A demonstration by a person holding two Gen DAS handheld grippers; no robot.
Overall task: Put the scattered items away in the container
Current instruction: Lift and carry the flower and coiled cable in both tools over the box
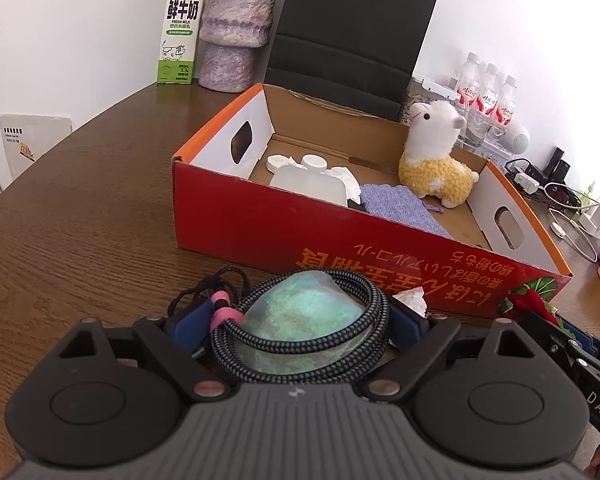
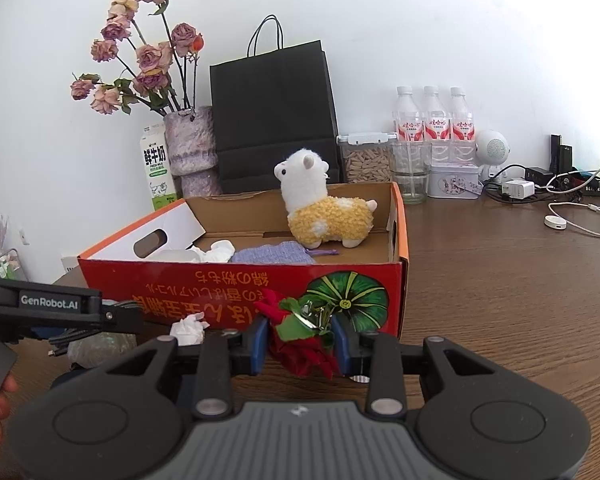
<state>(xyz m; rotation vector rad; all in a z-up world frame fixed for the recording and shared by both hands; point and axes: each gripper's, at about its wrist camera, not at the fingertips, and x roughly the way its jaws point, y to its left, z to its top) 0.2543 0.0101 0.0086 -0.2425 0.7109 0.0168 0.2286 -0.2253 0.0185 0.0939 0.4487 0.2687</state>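
Red rose (image 2: 302,344) clamped in R gripper (image 2: 300,340); L gripper (image 1: 300,320) grips bagged cable (image 1: 300,316).

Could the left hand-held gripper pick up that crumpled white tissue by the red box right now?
Probably not yet. The left hand-held gripper already has the coiled cable bundle between its fingers, so it is occupied. The tissue lies just beyond, against the red box.

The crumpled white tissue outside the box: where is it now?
The crumpled tissue lies on the table against the red box's front wall, between the left gripper and the right gripper, in both wrist views.
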